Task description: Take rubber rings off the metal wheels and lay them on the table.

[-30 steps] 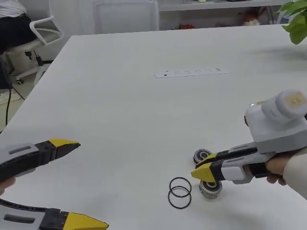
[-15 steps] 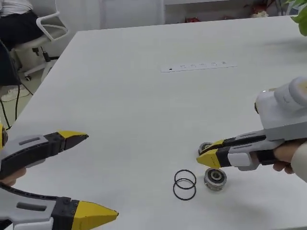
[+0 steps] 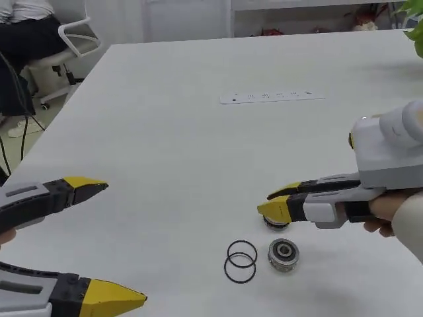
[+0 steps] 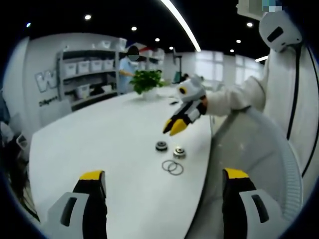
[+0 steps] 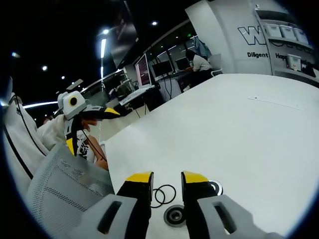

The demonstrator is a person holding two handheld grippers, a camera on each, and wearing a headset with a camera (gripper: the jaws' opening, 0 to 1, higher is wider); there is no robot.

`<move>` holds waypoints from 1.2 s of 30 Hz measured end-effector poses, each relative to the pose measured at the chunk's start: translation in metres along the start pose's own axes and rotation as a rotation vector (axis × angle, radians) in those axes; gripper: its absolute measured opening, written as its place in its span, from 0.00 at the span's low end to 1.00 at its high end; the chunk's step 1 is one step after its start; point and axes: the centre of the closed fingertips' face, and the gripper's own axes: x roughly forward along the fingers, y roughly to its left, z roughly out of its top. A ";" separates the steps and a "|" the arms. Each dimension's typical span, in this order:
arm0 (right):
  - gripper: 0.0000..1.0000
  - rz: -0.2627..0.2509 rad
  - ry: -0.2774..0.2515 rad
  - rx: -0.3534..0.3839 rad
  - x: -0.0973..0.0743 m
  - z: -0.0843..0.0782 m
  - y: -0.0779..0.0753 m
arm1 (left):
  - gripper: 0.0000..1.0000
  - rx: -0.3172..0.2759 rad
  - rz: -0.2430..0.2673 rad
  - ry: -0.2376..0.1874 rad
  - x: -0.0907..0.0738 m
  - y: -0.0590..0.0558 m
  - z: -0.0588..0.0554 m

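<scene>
While the left gripper (image 3: 125, 242) is wide open, the right gripper (image 3: 264, 203) hangs slightly open over a metal wheel (image 4: 161, 146).

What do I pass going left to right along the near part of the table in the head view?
The left gripper → rubber rings → metal wheel. The right gripper and the second wheel beneath it overlap these, so they are left out.
</scene>
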 end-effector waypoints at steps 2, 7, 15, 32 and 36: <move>0.20 0.003 -0.021 -0.008 -0.002 0.005 0.000 | 0.98 -0.001 0.007 -0.011 0.000 -0.002 0.005; 0.21 0.008 -0.081 0.015 -0.010 0.019 -0.001 | 0.98 0.008 0.023 -0.019 0.000 -0.008 0.011; 0.19 -0.044 -0.099 -0.071 -0.034 0.031 -0.010 | 0.98 0.005 0.055 -0.030 -0.001 -0.012 0.018; 0.26 -0.063 -0.080 -0.125 -0.067 0.046 -0.022 | 0.97 0.074 0.072 -0.062 0.010 -0.007 0.060; 0.27 -0.068 -0.080 -0.139 -0.077 0.054 -0.025 | 0.97 0.098 0.062 -0.078 0.016 -0.004 0.073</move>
